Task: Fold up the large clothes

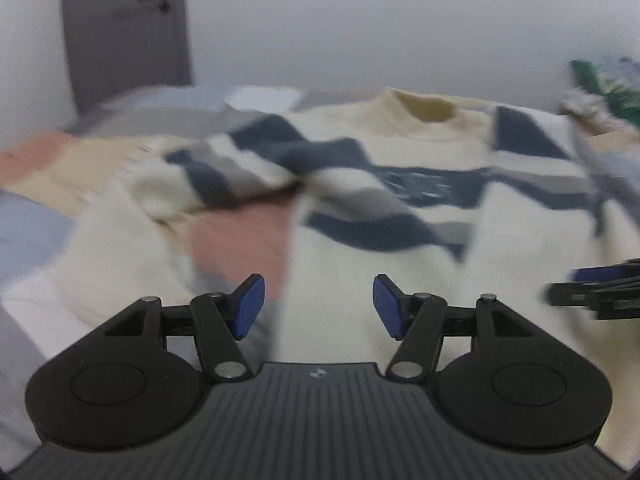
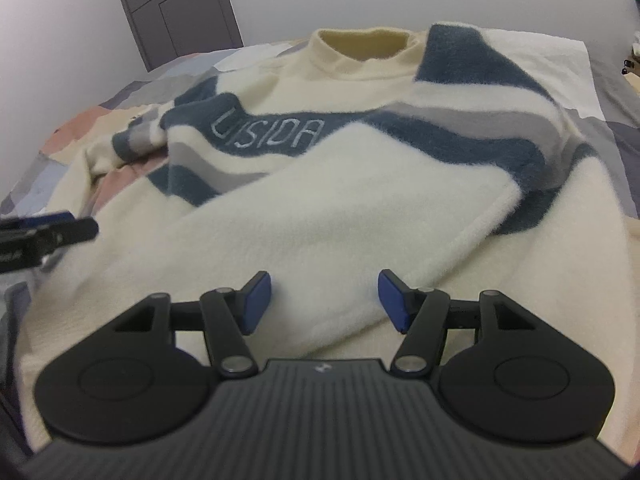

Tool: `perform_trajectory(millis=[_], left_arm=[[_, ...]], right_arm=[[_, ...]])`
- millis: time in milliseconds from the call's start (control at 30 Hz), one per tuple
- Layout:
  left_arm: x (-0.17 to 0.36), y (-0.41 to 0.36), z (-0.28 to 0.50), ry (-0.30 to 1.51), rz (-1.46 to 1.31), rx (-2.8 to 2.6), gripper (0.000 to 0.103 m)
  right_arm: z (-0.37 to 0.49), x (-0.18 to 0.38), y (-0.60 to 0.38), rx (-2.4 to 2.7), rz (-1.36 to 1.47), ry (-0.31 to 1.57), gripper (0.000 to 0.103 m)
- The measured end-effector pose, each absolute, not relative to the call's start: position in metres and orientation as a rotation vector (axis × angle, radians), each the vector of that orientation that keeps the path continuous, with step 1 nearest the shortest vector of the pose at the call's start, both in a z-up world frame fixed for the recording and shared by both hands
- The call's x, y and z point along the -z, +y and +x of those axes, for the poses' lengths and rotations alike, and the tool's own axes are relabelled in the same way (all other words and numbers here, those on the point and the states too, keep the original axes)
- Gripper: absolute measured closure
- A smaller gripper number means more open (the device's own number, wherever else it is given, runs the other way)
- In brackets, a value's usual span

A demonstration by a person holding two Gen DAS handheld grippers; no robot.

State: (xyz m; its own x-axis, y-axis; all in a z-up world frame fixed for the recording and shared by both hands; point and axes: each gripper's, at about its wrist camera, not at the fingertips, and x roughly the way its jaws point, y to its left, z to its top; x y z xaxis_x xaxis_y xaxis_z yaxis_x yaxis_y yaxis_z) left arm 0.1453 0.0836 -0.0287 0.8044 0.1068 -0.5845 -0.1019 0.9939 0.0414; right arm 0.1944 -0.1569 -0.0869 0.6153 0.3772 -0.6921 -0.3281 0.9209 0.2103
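The sweater (image 2: 360, 184) lies front-up across the bed (image 2: 612, 128), cream and fuzzy, with slate-blue and grey diagonal bands and pale lettering on a blue band across the chest; its collar (image 2: 366, 42) points to twelve o'clock in the right wrist view; its sleeve at three o'clock is folded in over the body, cuff end toward six o'clock; the other sleeve (image 1: 224, 168) lies bunched toward nine o'clock, blurred in the left wrist view. Beneath it the bedspread (image 2: 68, 132) shows patches of pink, tan, blue and grey; a white cloth (image 2: 560, 64) lies under the shoulder at one o'clock; a grey door (image 2: 176, 4) with a dark handle stands at eleven o'clock in a plain pale wall (image 1: 380, 20); something green sits at the two o'clock edge of the left view, too blurred to name.

The right gripper (image 2: 324, 300) hovers low over the folded sleeve, blue pads (image 2: 256, 304) spread well apart, nothing between them; the left gripper (image 1: 318, 306) hangs over the hem's edge, its pads likewise wide apart and empty; each gripper appears at the other's side edge, at nine and three o'clock.
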Motion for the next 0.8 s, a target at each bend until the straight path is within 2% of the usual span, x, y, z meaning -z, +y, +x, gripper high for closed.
perform_trajectory(millis=[400, 800], left_arm=[[0.043, 0.126, 0.164, 0.582, 0.109, -0.540, 0.037], [0.082, 0.139, 0.201, 0.696, 0.175, -0.579, 0.036]], right_arm=[[0.189, 0.079, -0.162, -0.384, 0.093, 0.790, 0.041], [0.190, 0.078, -0.170, -0.386, 0.154, 0.796, 0.041]])
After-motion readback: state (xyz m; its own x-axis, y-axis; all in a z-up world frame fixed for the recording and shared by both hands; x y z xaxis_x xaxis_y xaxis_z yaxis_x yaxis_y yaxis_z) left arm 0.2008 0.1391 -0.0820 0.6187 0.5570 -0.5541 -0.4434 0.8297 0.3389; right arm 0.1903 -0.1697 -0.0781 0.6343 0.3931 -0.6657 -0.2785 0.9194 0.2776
